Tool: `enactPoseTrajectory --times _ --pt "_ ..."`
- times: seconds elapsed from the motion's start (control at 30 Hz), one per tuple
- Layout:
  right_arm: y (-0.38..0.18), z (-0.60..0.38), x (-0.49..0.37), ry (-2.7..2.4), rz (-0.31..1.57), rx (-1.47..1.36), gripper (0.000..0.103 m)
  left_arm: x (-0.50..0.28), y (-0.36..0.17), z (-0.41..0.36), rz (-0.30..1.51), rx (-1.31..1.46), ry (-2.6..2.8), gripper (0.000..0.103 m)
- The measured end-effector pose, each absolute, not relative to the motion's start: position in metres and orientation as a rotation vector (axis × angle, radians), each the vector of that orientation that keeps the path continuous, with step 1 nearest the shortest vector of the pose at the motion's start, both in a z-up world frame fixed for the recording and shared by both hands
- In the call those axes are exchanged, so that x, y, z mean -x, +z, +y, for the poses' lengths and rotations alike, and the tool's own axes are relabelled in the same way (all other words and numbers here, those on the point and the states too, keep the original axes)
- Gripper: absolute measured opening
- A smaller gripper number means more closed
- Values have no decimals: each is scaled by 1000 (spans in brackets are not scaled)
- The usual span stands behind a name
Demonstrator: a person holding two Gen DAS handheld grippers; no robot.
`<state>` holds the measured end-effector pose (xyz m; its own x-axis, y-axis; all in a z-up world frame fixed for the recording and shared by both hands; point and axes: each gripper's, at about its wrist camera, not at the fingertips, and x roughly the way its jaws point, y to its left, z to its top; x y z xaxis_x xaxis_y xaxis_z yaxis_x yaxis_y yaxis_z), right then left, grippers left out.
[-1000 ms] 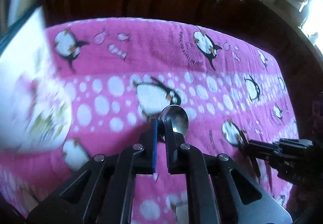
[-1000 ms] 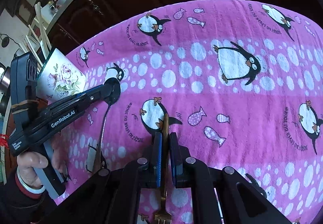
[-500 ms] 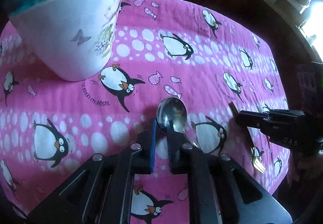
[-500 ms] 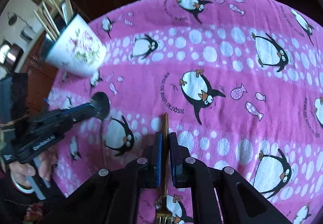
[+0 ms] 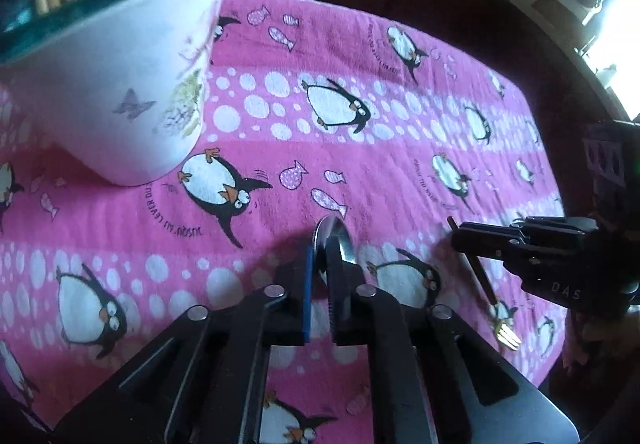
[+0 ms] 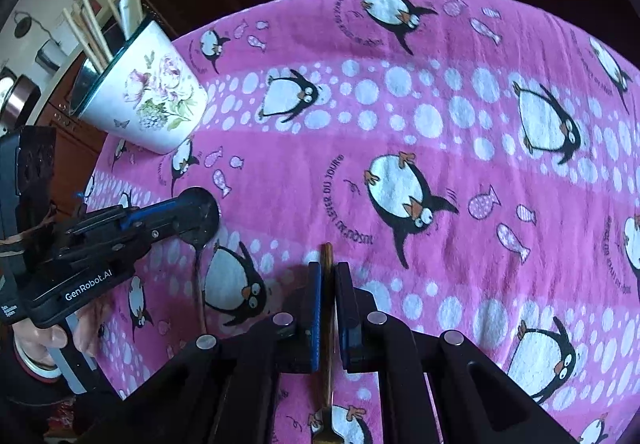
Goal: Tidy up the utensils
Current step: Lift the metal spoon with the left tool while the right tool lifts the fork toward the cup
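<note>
Both tools have travelled across the bench toward the flowered cup (image 6: pixel 154 100), which a second ago was only a blur at the left edge of the left view and now fills its far left. The left tool (image 5: pixel 320 264) is clenched on a steel spoon (image 5: pixel 334 240), bowl forward and handle hanging below. The right tool (image 6: pixel 328 276) is clenched on a fork (image 6: pixel 327 324) by its dark wooden handle, golden tines pointing back under the tool. Both utensils hang over the pink penguin cloth (image 6: pixel 400 124), near the middle, with the cup at the far left already holding pale wooden sticks (image 6: pixel 94 28).

To finish well, each utensil probably should be lifted above the cup's teal rim, tipped handle-down clear of the sticks, and released one at a time, so the tapered cup does not tip.
</note>
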<state>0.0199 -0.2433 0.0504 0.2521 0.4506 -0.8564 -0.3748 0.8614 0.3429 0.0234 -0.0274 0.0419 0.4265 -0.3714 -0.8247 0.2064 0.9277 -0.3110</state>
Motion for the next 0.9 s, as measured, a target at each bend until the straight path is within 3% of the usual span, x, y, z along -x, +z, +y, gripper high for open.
enactPoseTrajectory --times 0.43,0.57,0.73,0.9 --pt "143 -242 11 641 940 -99 6 21 121 22 912 171 -348 1" --pt "149 -238 16 641 920 -97 6 23 107 28 970 205 -343 2" --pt "156 -246 24 630 905 -104 6 13 67 15 1053 218 -323 21" --pt "166 -258 28 615 889 -114 6 -4 36 1 1108 240 -317 21"
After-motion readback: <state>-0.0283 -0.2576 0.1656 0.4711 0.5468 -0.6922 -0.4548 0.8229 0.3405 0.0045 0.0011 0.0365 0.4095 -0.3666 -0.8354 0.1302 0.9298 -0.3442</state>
